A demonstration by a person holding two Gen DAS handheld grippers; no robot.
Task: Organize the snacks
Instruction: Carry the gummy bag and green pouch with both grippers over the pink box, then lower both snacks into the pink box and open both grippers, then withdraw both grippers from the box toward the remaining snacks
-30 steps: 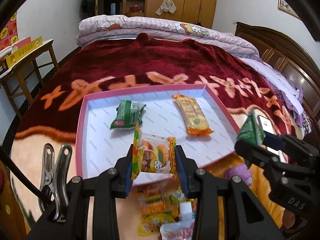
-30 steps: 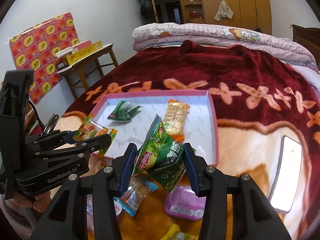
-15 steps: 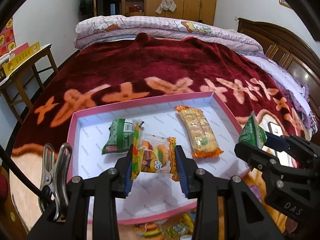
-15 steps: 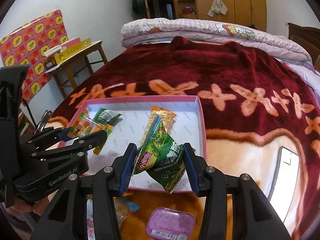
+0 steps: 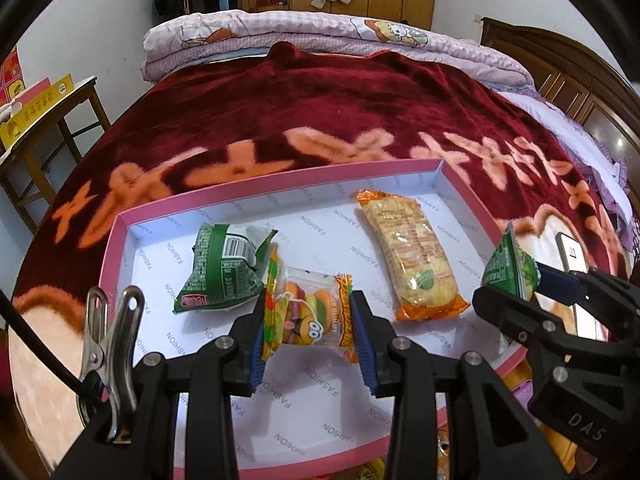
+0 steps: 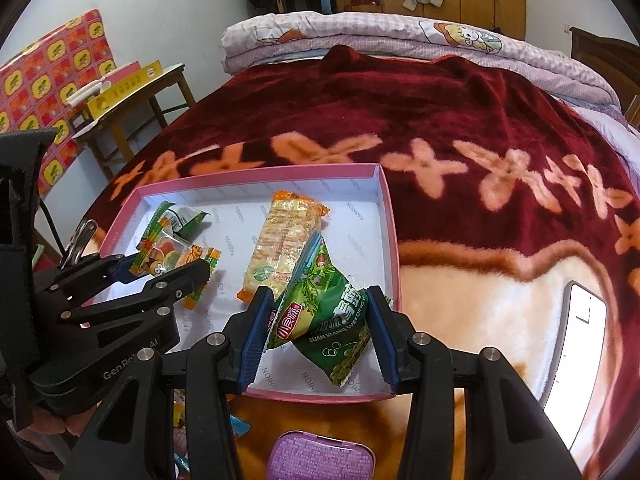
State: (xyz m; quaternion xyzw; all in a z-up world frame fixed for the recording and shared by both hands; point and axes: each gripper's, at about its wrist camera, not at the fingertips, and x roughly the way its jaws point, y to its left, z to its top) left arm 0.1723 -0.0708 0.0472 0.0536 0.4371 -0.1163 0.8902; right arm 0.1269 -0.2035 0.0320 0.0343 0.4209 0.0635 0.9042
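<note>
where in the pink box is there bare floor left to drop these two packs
Bare patches in the pink box: the near strip, and the right side beyond the cracker pack. Crowded: left-centre, where the green pack lies close to the held gummy pack.

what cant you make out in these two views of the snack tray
- Loose wrappers on the blanket below the pink-rimmed white cardboard tray: both views, hidden by the gripper bodies and cut off by the bottom edge.
- Purple textured tin: right wrist view, cut off by the bottom edge.
- Front of the green foil packet lying in the tray: faces down in both views.
- White-screened phone: screen washed out.
</note>
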